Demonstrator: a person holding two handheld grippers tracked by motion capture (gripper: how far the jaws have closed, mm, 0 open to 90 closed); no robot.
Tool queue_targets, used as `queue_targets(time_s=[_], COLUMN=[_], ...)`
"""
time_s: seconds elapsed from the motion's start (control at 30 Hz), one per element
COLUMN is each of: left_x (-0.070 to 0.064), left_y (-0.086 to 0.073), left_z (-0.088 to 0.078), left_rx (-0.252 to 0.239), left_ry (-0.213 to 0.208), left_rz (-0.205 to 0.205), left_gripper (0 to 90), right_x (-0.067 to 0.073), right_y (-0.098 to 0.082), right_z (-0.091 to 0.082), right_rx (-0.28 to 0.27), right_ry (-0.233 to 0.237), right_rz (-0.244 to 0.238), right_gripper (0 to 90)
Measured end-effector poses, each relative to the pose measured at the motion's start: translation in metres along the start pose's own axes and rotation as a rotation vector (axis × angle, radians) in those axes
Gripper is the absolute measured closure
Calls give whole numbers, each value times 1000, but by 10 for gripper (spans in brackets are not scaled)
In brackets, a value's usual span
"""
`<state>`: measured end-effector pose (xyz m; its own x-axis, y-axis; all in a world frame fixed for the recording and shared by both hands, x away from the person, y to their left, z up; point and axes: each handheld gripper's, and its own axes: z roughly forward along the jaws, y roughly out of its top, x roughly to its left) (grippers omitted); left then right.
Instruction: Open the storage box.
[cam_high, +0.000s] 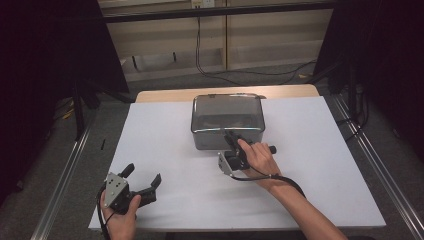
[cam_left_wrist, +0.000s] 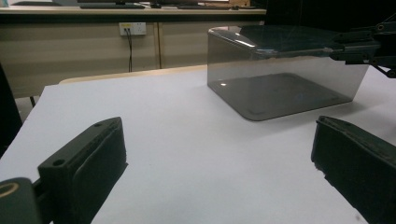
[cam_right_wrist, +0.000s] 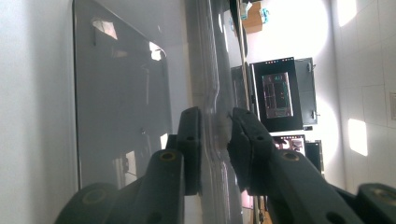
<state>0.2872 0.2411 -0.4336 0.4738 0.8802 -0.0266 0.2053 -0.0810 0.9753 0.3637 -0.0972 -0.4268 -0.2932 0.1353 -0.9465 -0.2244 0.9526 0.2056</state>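
A smoky clear plastic box (cam_high: 227, 116) with rounded corners stands on the white table top (cam_high: 165, 145), toward the back middle. My right gripper (cam_high: 233, 138) reaches the box's near upper edge, turned on its side. In the right gripper view, my right gripper (cam_right_wrist: 215, 135) is shut on that thin clear rim (cam_right_wrist: 212, 93), a pad on each side. My left gripper (cam_high: 144, 174) rests at the table's front left, open and holding nothing. The left gripper view has the left gripper (cam_left_wrist: 219, 158) with wide jaws over bare table, the box (cam_left_wrist: 280, 79) ahead at right and the right gripper (cam_left_wrist: 366, 46) at its top edge.
A wooden table edge (cam_high: 225, 93) runs behind the white sheet. Metal rails (cam_high: 65, 175) lie on the floor on both sides, with black cables (cam_high: 240, 74) and dark curtains behind. White table surface lies open left and right of the box.
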Motion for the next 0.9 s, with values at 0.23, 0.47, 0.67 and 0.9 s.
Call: queue_targets(time_s=[0.23, 0.47, 0.67, 0.9], left_x=[0, 0, 1, 4], left_y=[0, 0, 1, 1], left_z=[1, 1, 0, -1], left_rx=[2, -1, 3, -4], left_ry=[-9, -10, -11, -11], left_rz=[-12, -12, -9, -31], left_gripper=[32, 32, 32, 30], right_x=[-1, -3, -8, -9], right_y=[0, 0, 1, 1], right_z=[0, -2, -3, -4], right_rx=[-3, -6, -24, -28], right_ry=[6, 0, -14, -22], right_rz=[7, 27, 32, 35], right_gripper=[769, 774, 790, 792])
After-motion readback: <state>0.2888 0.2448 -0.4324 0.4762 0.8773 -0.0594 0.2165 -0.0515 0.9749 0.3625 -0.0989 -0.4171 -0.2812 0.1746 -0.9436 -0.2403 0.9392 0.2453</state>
